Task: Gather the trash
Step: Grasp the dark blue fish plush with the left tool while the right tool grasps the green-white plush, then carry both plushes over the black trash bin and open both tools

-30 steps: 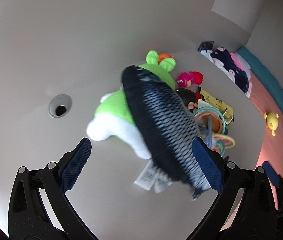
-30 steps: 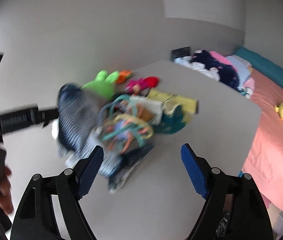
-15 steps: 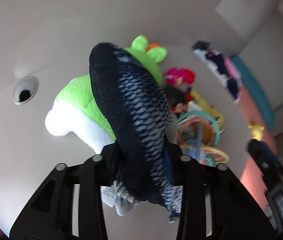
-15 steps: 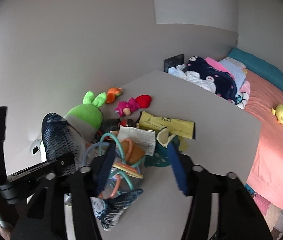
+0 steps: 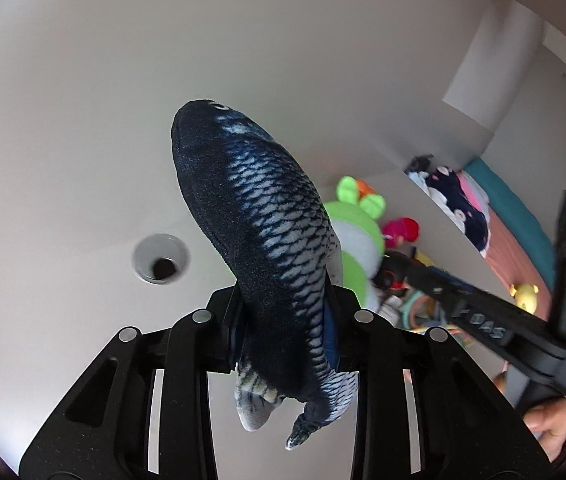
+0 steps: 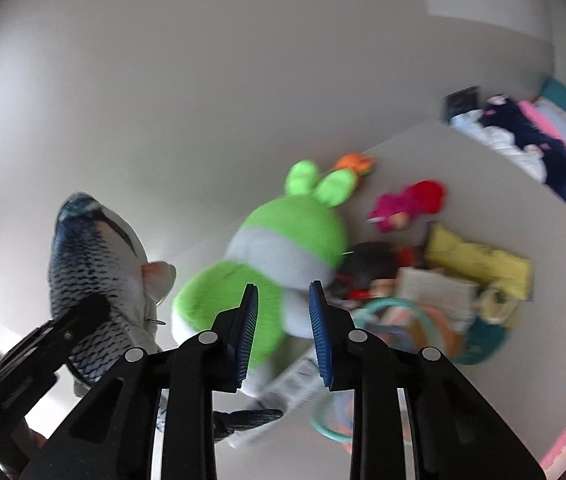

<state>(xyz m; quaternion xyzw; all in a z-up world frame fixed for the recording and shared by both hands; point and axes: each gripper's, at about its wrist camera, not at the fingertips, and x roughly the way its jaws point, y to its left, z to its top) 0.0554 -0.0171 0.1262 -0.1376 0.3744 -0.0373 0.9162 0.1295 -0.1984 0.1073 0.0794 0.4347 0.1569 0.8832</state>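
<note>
Pinching one dark blue plush fish with pale scales [image 5: 271,248], the left gripper [image 5: 283,320] holds it above the grey table [image 6: 463,184]. The right gripper [image 6: 283,328] has just been closing, a narrow gap left, nothing between. One green-and-white plush rabbit [image 6: 283,248], one yellow paper bag [image 6: 479,260] and one pink doll [image 6: 403,200] lie there.

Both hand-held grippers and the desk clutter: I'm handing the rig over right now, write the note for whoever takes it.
Left hand-held gripper: just closed, shut on the plush fish, held lifted off the desk.
Right hand-held gripper: jaws just closing, nothing between them, aimed at the green plush.
On the desk: green plush, pink toy, yellow packet, paper sheet, ring toy. No bin in view.
Done: fish picked up.
Left: place the fish, then likely collect packet and paper.
</note>
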